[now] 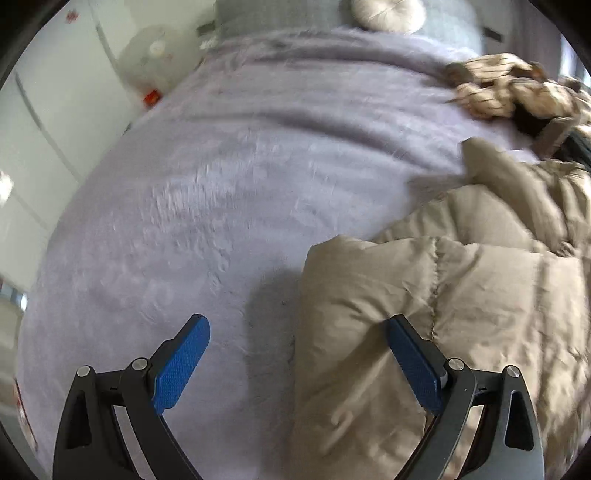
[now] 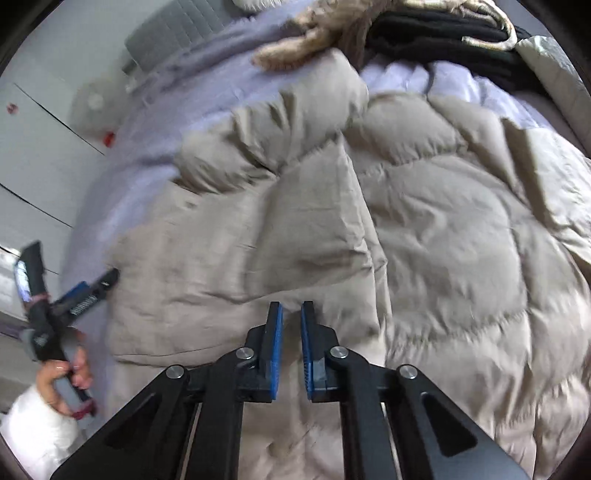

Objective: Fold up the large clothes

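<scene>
So there's a big beige puffer coat (image 2: 332,221) lying spread out on a bed with a fuzzy lilac blanket (image 1: 221,184), and it's taking up most of the right side and the near edge. One puffy sleeve (image 2: 280,122) is lying folded over the body toward the far left.

The left gripper (image 1: 298,332) is hanging over the coat's left edge with its blue pads (image 1: 181,363) standing wide apart, nothing between them but blanket and the coat's hem. Its right finger is sitting over the coat fabric, can't tell if it's actually touching. In the right wrist view you can see the person's hand (image 2: 62,380) gripping its handle at the near left, white sleeve (image 2: 33,432) showing.

The right gripper (image 2: 291,314) is pointing down over the near middle of the coat with its jaws pulled together, just a thin slit left, and no fabric is pinched in there as far as I can see.

Farther back on the right there's a pile of other clothes (image 1: 509,92), tan checked stuff and something black. A round cushion (image 1: 388,14) is sitting at the far end.
</scene>
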